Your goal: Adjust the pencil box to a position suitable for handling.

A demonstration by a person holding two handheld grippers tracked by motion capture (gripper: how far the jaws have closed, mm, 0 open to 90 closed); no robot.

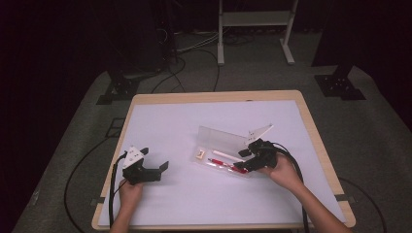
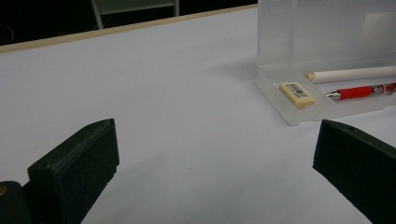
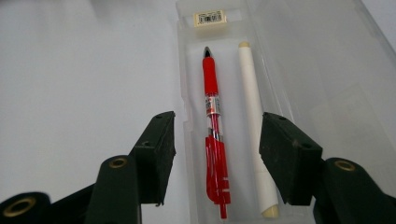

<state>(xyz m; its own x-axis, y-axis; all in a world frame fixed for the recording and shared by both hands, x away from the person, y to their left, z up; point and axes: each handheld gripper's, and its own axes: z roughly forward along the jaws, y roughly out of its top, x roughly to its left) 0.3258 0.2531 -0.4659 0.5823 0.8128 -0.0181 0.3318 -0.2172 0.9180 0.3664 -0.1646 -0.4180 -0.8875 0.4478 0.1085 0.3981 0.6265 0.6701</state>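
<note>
- my right tool (image 3: 215, 154) hangs over the near end of the clear pencil case (image 1: 221, 145) mid-counter (image 1: 165, 208), jaws apart, straddling the red pen (image 3: 212, 121) and white pencil (image 3: 252, 116) without pressing either
- eraser (image 3: 209, 17) lies at the case's far end
- I'd centre on one item, drop low, then squeeze
- left tool (image 1: 145, 167) sits well left of the case, wide open, gripping nothing

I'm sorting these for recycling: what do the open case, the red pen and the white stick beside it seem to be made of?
The case looks like frosted translucent plastic: the table shows dimly through its walls and raised lid. The red pen seems glossy plastic with a clear barrel section and a dark metal-looking tip. The white stick is matte and opaque, perhaps plastic or paper-wrapped; I cannot tell which.
</note>
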